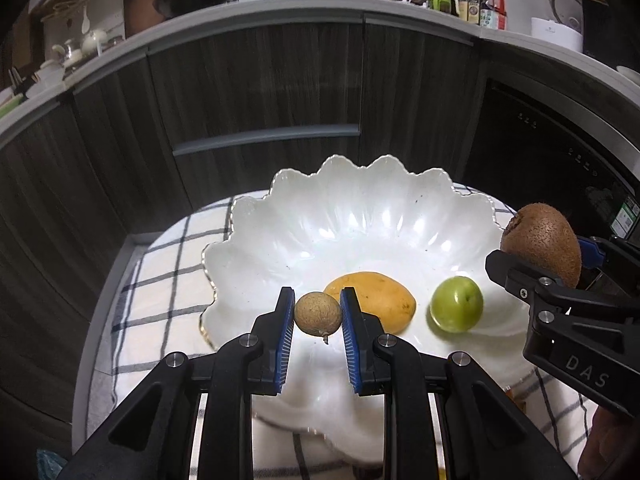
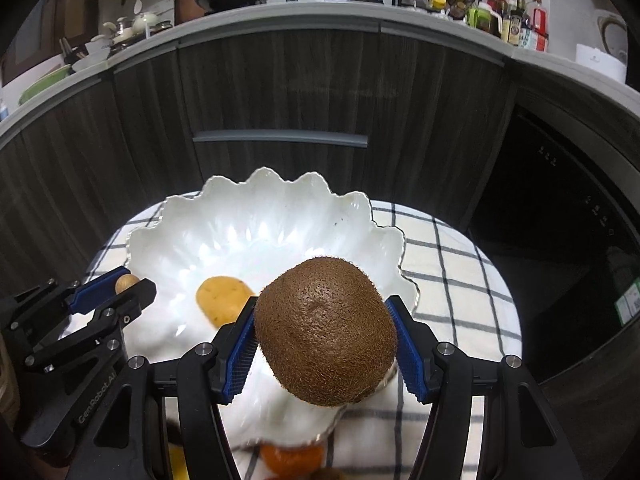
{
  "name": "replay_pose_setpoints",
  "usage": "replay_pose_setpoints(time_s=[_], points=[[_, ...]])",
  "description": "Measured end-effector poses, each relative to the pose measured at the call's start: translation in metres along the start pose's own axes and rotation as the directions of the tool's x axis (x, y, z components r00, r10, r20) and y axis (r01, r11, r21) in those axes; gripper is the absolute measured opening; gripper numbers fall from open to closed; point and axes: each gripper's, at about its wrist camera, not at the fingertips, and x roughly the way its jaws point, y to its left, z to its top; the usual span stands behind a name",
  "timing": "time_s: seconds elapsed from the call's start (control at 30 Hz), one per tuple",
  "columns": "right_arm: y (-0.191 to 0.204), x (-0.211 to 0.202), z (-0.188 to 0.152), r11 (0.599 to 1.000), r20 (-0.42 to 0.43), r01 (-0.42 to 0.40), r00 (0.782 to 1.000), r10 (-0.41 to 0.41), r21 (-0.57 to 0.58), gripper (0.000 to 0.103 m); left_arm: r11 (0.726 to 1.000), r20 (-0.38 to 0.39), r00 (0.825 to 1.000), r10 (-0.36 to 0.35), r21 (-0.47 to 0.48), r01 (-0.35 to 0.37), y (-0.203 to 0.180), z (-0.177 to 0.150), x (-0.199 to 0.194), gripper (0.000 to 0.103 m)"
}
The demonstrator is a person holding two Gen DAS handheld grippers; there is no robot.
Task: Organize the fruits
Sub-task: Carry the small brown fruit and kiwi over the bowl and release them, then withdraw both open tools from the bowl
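Observation:
A white scalloped bowl [image 1: 360, 216] stands on a checked cloth; it also shows in the right wrist view [image 2: 240, 220]. A yellow mango [image 1: 374, 300] and a green plum [image 1: 456, 309] lie inside it. My left gripper [image 1: 318, 314] is shut on a small brown longan [image 1: 318, 314] over the bowl's near left part. My right gripper [image 2: 324, 332] is shut on a brown kiwi [image 2: 326, 330] above the bowl's right rim. The kiwi [image 1: 542, 244] and right gripper show at the right of the left wrist view. The mango [image 2: 222, 300] shows in the right wrist view; the plum is hidden there.
The checked cloth [image 1: 160, 300] covers a small round table. An orange fruit [image 2: 292, 458] lies on the cloth near the bowl's front edge. Dark wood cabinets [image 1: 260, 100] and a black oven [image 1: 560, 152] stand behind. The counter above holds pans and bottles.

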Motion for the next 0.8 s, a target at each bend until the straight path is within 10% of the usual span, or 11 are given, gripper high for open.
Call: replay_pose_setpoints(time_s=[0.47,0.8], points=[[-0.008,0.03,0.002,1.0,-0.076,0.022,0.997,-0.02,0.016,0.063,1.0,-0.071,0.997,0.017,0.022,-0.016,-0.003,0.005,0.027,0.028],[-0.003,0.003,0.01,0.995,0.014,0.092,0.996,-0.092,-0.03,0.081,0.997,-0.05,0.996,0.08,0.019,-0.079,0.002,0.007,0.014,0.07]])
